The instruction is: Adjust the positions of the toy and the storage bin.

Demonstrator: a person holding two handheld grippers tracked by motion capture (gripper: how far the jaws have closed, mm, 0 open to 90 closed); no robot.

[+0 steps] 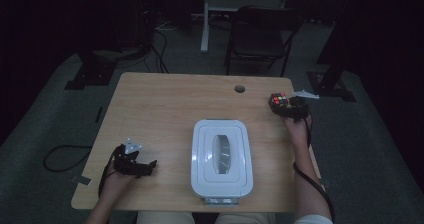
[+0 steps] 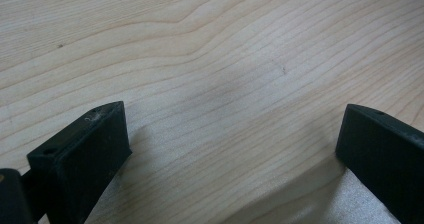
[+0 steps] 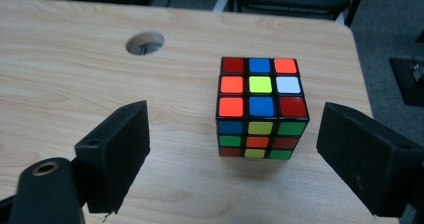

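The puzzle cube (image 3: 262, 109) stands on the table (image 1: 165, 104) near its far right corner, not far from the round hole (image 3: 145, 42). The right gripper (image 3: 232, 156) is just before it, jaws spread wide, pads not touching it. The left gripper (image 1: 142, 167) rests near the front left edge, jaws spread over bare wood. A white box (image 1: 221, 159) sits at the front middle; its lid seems closed.

one cube (image 3: 261, 109), one lidded box (image 1: 221, 156), two hand-held grippers (image 1: 145, 168)
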